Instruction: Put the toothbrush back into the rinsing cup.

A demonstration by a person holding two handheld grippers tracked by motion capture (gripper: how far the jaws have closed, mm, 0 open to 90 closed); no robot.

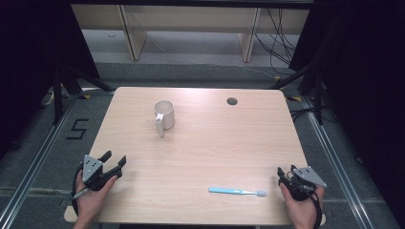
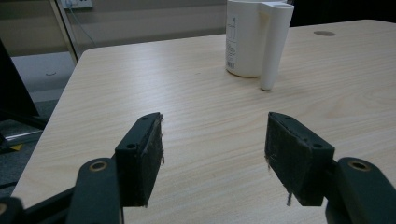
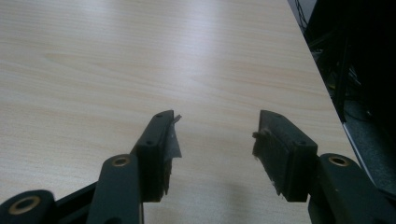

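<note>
Pale wood worktop carries a white mug toward the far left and a light-blue toothbrush near the front edge, well apart. Nothing looks begun: left claw and right claw rest at the near corners, jaws apart and empty. Left gripper view shows the mug's label and handle; high view adds the toothbrush.
</note>
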